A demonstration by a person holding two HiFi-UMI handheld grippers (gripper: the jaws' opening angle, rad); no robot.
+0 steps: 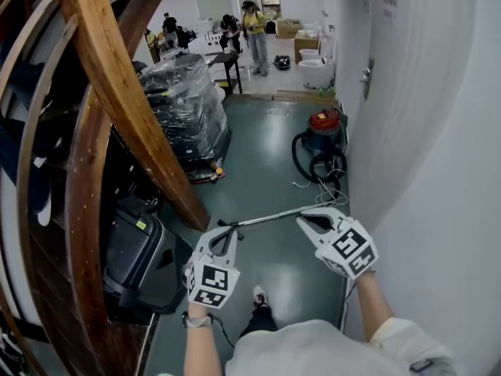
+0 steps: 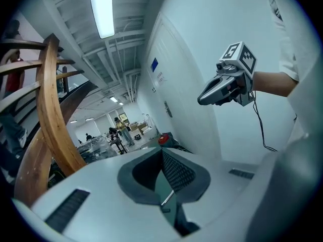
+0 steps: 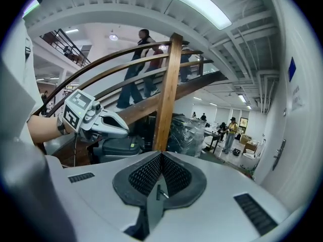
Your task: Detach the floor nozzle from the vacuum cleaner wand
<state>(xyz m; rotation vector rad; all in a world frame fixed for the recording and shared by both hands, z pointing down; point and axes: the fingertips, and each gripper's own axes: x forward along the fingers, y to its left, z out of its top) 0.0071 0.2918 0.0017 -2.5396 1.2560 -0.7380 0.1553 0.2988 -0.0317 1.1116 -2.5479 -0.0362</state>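
Broadly, a curved wooden stair rail fills the left of the head view and a white wall the right, with a grey-green floor running between them toward a far work area where several people stand. A pallet load wrapped in clear film sits beside the rail, and a black case lies under it, nearer the person. Against the wall stands the red vacuum cleaner with its black hose coiled in front. From there the silver wand lies flat on the floor, slanting down to the left, and its left end carries the dark floor nozzle, partly hidden behind the left gripper. That gripper hangs above the floor over the nozzle end, its jaws pressed together with nothing between the pads, as the left gripper view shows. The right gripper is held near the wand's other end, well apart from its partner; its jaws are likewise closed and empty. Neither tool visibly touches the wand. A shoe shows below the grippers.
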